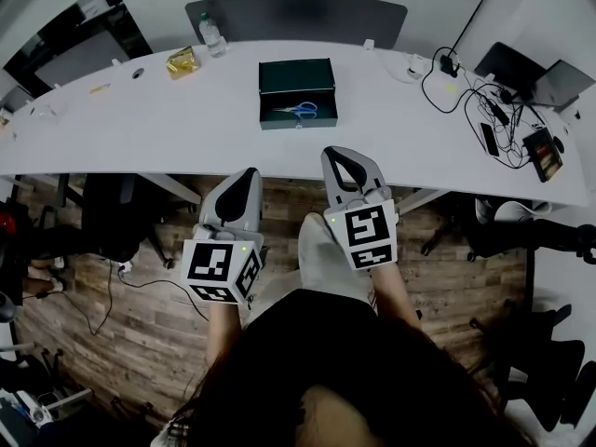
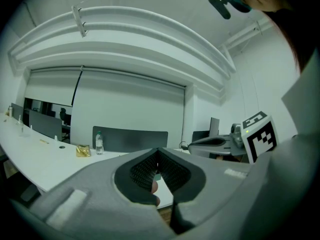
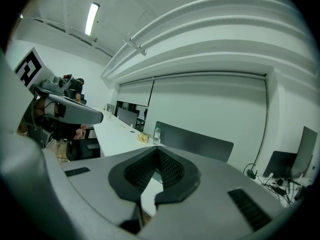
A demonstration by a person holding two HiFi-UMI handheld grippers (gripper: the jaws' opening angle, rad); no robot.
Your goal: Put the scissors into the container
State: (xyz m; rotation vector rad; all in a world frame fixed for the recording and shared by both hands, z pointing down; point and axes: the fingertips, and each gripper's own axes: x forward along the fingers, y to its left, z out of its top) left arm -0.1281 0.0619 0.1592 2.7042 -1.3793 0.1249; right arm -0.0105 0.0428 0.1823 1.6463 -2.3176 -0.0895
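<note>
Where the long white worktop [image 1: 140, 119] curves across the room, it takes up most of the space ahead of the person, with wood-plank floor [image 1: 130, 315] showing beneath its near edge. A dark chair back [image 1: 296, 17] stands behind the worktop at its far side.

Both tools are held low over the floor, short of the worktop's near edge and side by side, each pointing toward it. The left hand-held gripper [image 1: 244, 180] has its jaws pressed together at the tips with nothing between them. The right hand-held gripper [image 1: 341, 156] is likewise closed and empty.

Near the middle of the worktop sits a dark green container [image 1: 279, 77], open at the top, well apart from both tools. Off at the right end lie a laptop [image 1: 559, 82] and a tangle of black cables [image 1: 484, 101]. Toward the far left side a water bottle [image 1: 211, 33] stands upright beside a gold packet [image 1: 182, 61].

Inside the container, flat on its bottom, lie the blue-handled scissors [image 1: 300, 110].
</note>
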